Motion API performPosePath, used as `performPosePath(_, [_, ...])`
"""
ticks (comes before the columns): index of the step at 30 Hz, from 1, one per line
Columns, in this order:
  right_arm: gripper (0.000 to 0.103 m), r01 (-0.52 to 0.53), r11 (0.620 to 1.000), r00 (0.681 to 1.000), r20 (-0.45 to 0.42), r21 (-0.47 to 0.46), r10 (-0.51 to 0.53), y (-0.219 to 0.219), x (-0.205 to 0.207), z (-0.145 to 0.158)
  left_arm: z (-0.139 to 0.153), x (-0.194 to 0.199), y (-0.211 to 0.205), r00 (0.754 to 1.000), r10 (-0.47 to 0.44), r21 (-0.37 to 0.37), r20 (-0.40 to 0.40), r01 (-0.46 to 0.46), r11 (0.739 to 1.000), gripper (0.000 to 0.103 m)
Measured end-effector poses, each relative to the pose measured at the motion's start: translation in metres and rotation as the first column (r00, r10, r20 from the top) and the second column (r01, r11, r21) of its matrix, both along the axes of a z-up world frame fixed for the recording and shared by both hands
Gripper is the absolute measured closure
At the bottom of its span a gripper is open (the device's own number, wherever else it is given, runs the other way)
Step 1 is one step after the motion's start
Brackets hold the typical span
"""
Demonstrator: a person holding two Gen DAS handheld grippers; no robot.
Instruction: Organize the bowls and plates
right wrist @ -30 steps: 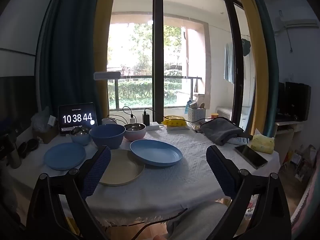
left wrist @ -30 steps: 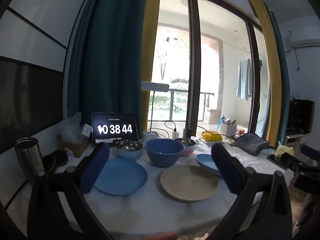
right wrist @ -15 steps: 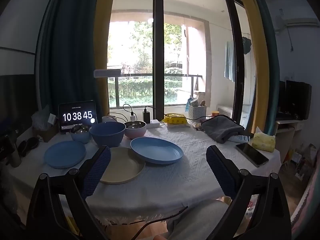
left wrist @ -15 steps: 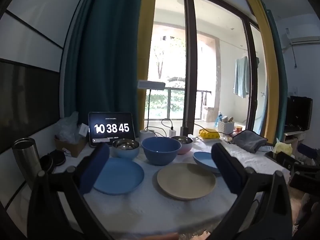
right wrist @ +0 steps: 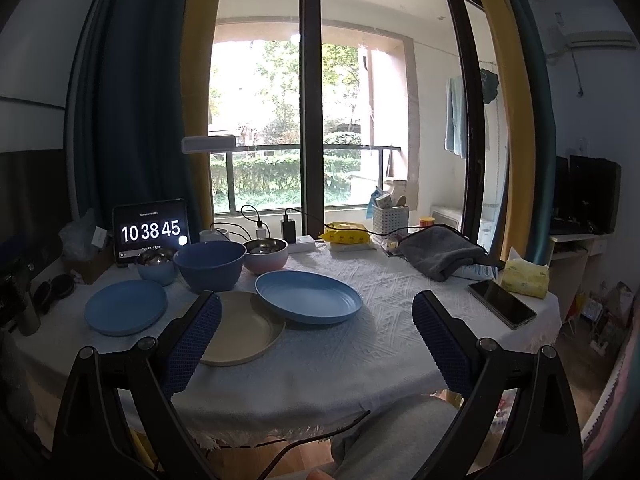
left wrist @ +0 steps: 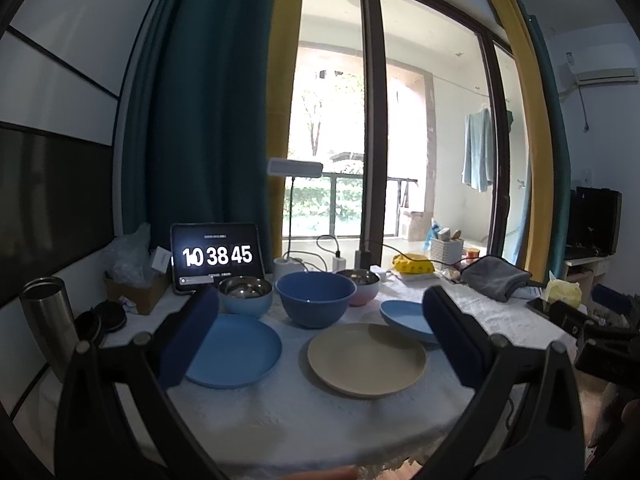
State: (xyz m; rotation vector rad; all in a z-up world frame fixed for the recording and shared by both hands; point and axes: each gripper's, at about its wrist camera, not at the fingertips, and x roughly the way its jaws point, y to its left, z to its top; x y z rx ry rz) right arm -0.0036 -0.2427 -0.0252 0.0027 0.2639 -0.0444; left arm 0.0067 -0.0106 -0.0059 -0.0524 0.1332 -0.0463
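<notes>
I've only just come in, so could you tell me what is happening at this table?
A person holds a two-finger gripper in each hand over the table and has not touched any dish. The left gripper and right gripper are both open and empty. Three plates lie out: a blue plate, a beige plate and a light blue plate overlapping the beige one's edge. Behind them stand a dark blue bowl, a small blue bowl and a pink bowl.

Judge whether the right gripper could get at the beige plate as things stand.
Probably yes: the right gripper is open and empty, and the beige plate lies just ahead, though the deep blue plate appears to overlap its far edge.
</notes>
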Motion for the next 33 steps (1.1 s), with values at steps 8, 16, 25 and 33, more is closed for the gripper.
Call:
performPosePath(8, [0.005, -0.001, 1.000, 1.000, 0.000, 0.001, 0.001, -0.0001, 0.0000, -0.0001, -0.0003, -0.0007, -0.0016, 1.000, 0.002, 0.000, 0.001, -0.002, 1.000, 0.000])
performPosePath(16, [0.005, -0.001, 1.000, 1.000, 0.001, 0.000, 0.001, 0.0004, -0.0004, -0.0008, -0.0005, -0.0009, -0.0025, 1.000, 0.002, 0.001, 0.001, -0.002, 1.000, 0.000])
performPosePath(25, [0.005, -0.001, 1.000, 1.000, 0.000, 0.000, 0.001, 0.0005, -0.0003, -0.0005, -0.0008, -0.0012, -0.0031, 1.000, 0.003, 0.001, 0.002, -0.003, 1.000, 0.000])
performPosePath(33, [0.005, -0.001, 1.000, 1.000, 0.000, 0.000, 0.001, 0.0010, -0.0004, -0.0005, -0.0010, -0.0014, -0.0038, 1.000, 0.004, 0.002, 0.002, -0.004, 1.000, 0.000])
